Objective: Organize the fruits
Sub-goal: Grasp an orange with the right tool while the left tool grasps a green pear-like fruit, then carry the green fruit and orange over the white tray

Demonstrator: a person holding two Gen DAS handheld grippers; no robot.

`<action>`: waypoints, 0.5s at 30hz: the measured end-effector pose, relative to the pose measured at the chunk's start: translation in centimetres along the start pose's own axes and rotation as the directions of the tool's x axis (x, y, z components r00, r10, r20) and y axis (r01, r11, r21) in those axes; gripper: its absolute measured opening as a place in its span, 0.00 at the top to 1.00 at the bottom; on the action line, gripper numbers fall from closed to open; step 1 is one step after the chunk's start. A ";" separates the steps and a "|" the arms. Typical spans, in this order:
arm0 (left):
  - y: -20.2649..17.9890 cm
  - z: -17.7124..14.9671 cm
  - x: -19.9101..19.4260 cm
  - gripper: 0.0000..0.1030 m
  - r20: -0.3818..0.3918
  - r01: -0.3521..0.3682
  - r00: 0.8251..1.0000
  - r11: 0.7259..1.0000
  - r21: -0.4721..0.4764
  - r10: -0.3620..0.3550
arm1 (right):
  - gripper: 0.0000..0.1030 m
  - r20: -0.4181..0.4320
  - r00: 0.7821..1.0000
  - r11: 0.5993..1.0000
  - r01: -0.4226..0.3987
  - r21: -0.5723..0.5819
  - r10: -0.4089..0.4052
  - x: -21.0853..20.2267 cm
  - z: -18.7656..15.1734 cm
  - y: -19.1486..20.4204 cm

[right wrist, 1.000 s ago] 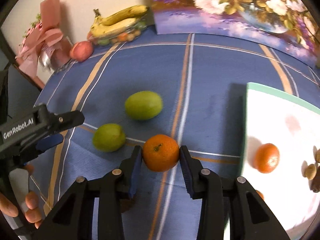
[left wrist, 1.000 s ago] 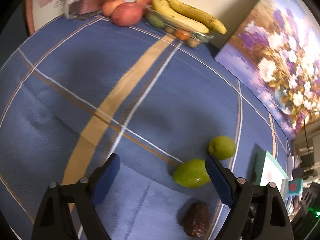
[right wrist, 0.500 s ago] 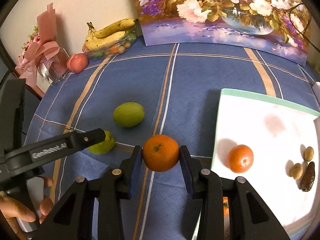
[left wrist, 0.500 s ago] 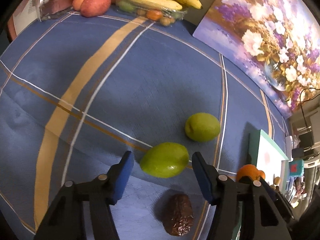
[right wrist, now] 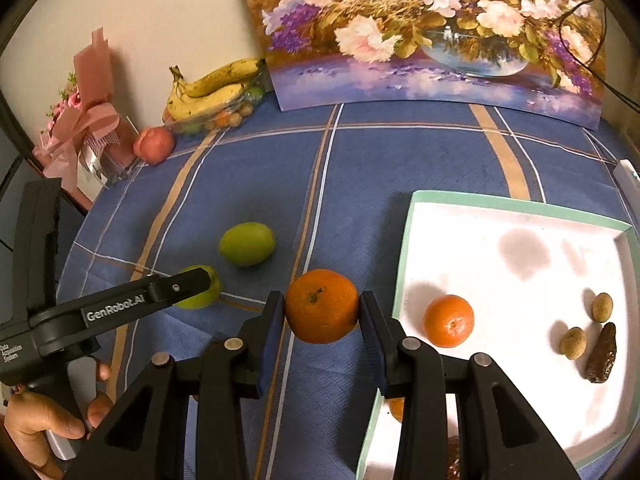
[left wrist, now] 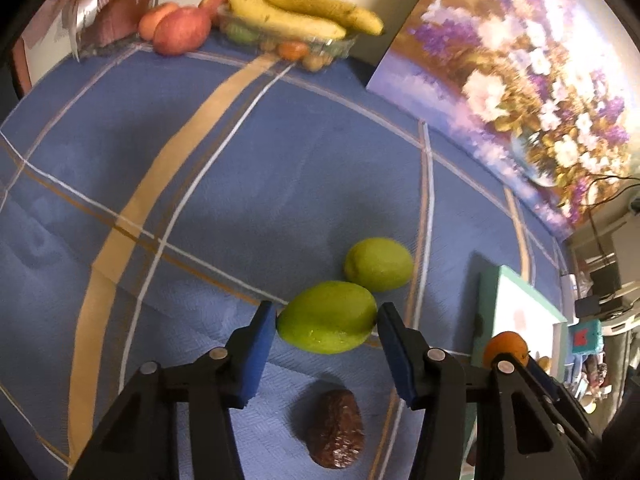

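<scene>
My right gripper (right wrist: 322, 316) is shut on an orange mandarin (right wrist: 321, 305) and holds it above the blue cloth, just left of the white tray (right wrist: 516, 201). The tray holds another mandarin (right wrist: 449, 321), two small nuts and a dark date (right wrist: 602, 354). My left gripper (left wrist: 327, 322) is open with its pads on either side of a green fruit (left wrist: 327, 322); the left pad touches it or nearly so. A second green fruit (left wrist: 378, 264) lies just behind. A dark date (left wrist: 337, 428) lies on the cloth below the left gripper.
Bananas (right wrist: 216, 90) on a clear tray of small fruits, red apples (right wrist: 154, 145) and a pink wrapped bouquet (right wrist: 86, 120) stand at the back left. A flower painting (right wrist: 432, 28) leans at the back. The tray stands at the right.
My left gripper has moved forward around the near green fruit and its pads have narrowed on it. My right gripper has carried the mandarin up and right toward the tray.
</scene>
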State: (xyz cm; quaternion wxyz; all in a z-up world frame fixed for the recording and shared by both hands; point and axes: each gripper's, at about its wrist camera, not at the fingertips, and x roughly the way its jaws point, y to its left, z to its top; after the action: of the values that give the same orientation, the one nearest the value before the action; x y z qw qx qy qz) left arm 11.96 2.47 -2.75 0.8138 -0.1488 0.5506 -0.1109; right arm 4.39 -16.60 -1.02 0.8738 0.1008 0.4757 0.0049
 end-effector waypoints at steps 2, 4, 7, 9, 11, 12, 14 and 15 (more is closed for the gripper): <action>-0.6 0.1 -1.0 0.46 0.024 0.010 1.000 1.000 0.013 -0.011 | 0.62 0.009 1.000 1.000 -0.004 0.011 0.004 -0.4 0.2 -0.3; -1.0 0.0 -1.7 0.46 0.040 0.024 0.999 0.999 0.023 -0.025 | 0.62 0.008 1.000 1.000 0.006 0.022 -0.006 -0.7 0.2 -0.7; -2.0 -0.2 -2.5 0.46 0.055 0.045 0.997 0.998 0.046 -0.048 | 0.62 0.011 1.000 0.999 0.020 0.037 -0.021 -1.1 0.3 -1.4; -2.8 -0.4 -2.8 0.46 0.060 0.047 0.997 0.997 0.068 -0.051 | 0.62 0.016 0.999 0.998 0.027 0.060 -0.028 -1.5 0.4 -2.2; -3.5 -0.8 -2.9 0.46 0.061 0.047 0.997 0.995 0.090 -0.052 | 0.61 0.019 0.999 0.996 0.033 0.080 -0.035 -1.8 0.4 -3.0; -3.9 -0.9 -3.0 0.46 0.060 0.049 0.997 0.994 0.098 -0.055 | 0.62 0.019 0.999 0.995 0.039 0.089 -0.040 -1.9 0.4 -3.5; -4.8 -1.2 -3.0 0.46 0.058 0.053 0.996 0.992 0.118 -0.060 | 0.61 0.020 0.998 0.993 0.051 0.103 -0.054 -2.2 0.5 -4.3; -5.0 -1.3 -3.1 0.46 0.057 0.054 0.996 0.990 0.127 -0.062 | 0.61 0.022 0.998 0.992 0.058 0.112 -0.061 -2.4 0.5 -4.8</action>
State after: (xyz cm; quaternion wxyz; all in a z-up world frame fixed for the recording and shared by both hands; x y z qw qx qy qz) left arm 9.51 -1.33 1.26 0.8345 -0.1167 0.5129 -0.1642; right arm 3.06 -21.66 0.33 0.8724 0.1353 0.4671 -0.0491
